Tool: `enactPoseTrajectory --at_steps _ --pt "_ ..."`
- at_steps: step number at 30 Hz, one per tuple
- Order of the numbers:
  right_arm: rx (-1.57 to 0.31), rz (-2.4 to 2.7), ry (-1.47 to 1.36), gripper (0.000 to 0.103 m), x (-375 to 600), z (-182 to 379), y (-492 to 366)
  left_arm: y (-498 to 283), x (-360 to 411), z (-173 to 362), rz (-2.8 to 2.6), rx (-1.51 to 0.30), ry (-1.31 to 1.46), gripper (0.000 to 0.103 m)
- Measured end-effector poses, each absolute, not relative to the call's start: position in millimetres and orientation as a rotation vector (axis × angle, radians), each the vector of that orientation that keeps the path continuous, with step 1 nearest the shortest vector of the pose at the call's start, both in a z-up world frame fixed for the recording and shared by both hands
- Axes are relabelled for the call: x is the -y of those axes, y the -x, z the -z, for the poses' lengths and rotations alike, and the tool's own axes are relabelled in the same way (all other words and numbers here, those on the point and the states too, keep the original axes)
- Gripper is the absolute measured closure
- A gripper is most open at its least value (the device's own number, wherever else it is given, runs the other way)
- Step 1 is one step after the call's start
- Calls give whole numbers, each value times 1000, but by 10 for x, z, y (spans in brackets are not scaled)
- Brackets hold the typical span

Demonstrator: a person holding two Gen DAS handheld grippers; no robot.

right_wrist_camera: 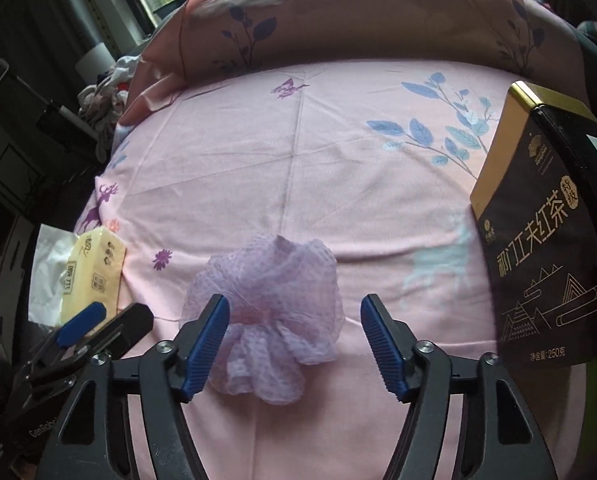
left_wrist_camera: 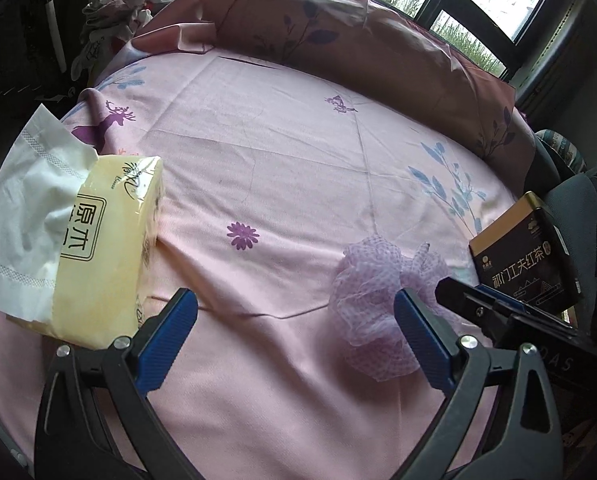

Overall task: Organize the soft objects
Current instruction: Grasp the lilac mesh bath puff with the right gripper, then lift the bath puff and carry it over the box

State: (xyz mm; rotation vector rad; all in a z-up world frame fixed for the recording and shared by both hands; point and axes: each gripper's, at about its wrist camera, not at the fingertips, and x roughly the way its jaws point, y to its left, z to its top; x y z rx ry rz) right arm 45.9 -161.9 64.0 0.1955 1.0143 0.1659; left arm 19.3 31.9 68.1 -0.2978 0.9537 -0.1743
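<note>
Pink bedsheet, perhaps windowed bedroom.

Left gripper and right gripper look alike — black triangulated frames with cut-out windows, silver screws at the pivots, ribbed blue pads — white lettering on one body.

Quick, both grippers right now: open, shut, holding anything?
Left gripper: jaws open, empty.
Right gripper: jaws open, holding nothing; the lilac mesh bath pouf lies on the pink bedsheet at its fingertips.
</note>
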Motion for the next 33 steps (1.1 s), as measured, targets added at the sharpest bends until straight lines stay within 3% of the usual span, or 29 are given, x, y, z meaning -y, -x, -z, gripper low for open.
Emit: enactPoseTrajectory --at_steps 5,12,16,19,21,23,26,33 --pt "-979 -223 -324 30 1780 -703 -429 -217 -219 -613 202 -994 293 8" --pt "-1098 -281 -460 30 1776 -362 -582 -250 -30 -461 265 -1057 336 10" --pt "-1146 -278 -473 30 1736 -198 -626 -279 108 -373 273 -1092 312 33" --pt "-1164 -317 -515 30 1720 -100 -651 -302 162 -302 306 -1112 343 43" --pt "-1159 -339 -525 44 1694 -85 -661 -295 220 -315 315 -1096 320 55" --pt "-1183 -370 -559 64 1662 -27 -677 -282 285 -320 348 -1095 306 77" --pt "-1162 -363 -554 70 1635 -69 -658 -248 357 -368 348 -1060 279 79" --pt "-983 -398 -511 70 1761 -613 -428 -62 511 -852 385 -873 231 81"
